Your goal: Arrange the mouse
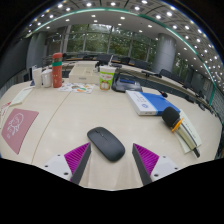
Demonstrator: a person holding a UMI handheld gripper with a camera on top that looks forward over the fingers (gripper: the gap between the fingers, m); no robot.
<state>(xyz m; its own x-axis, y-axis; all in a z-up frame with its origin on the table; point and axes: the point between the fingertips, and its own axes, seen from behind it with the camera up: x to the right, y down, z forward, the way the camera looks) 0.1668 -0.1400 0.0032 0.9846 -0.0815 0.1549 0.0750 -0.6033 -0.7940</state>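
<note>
A dark grey flat computer mouse point(105, 142) lies on the pale wooden table point(70, 115), just ahead of my fingers and between their tips, angled with its far end to the left. My gripper point(111, 158) is open; its two magenta pads point(76, 155) stand apart at either side of the mouse's near end, with a gap on each side. The mouse rests on the table on its own.
A pink mat with a white drawing point(17, 127) lies at the left. A blue-and-white book point(152, 102) and a black-and-yellow tool point(175, 120) lie at the right. Bottles, a red can point(57, 70) and boxes stand at the far side.
</note>
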